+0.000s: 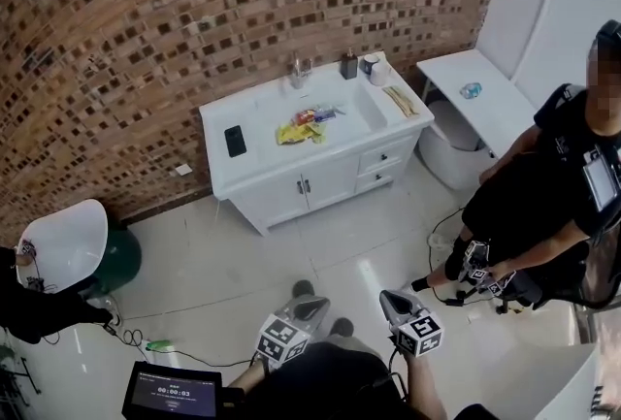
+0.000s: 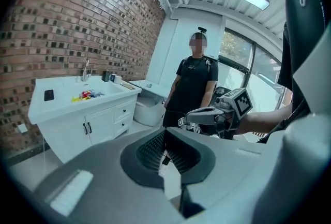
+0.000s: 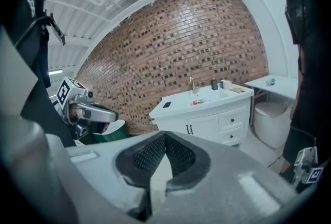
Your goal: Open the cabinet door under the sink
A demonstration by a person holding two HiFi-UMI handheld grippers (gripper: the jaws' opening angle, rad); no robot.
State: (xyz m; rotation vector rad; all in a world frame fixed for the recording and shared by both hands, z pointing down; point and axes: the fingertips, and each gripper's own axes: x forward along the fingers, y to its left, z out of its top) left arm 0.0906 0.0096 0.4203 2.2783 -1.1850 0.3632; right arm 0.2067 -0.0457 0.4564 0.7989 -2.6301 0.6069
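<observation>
White and closed, the cabinet (image 1: 257,200) stands against the brick wall (image 1: 146,30), well apart from us across the floor (image 1: 243,282). We count two doors (image 1: 291,190) side by side, each with one dark handle where they meet, and two drawers (image 1: 386,158) stacked to their right. All four fronts sit flush.

On top we see one black phone (image 1: 235,141), one tap (image 1: 296,69), one dark bottle (image 1: 348,66) and one white cup (image 1: 377,70). The basin (image 1: 361,110) holds one yellow cloth (image 1: 294,133) and some coloured packets (image 1: 315,114), too small for us to count.

We hold two grippers, the left gripper (image 1: 312,305) and the right gripper (image 1: 389,298), low in the head view and aimed towards the cabinet. Each has its jaws together with nothing between them.

One person in black (image 1: 534,205) stands at the right.
</observation>
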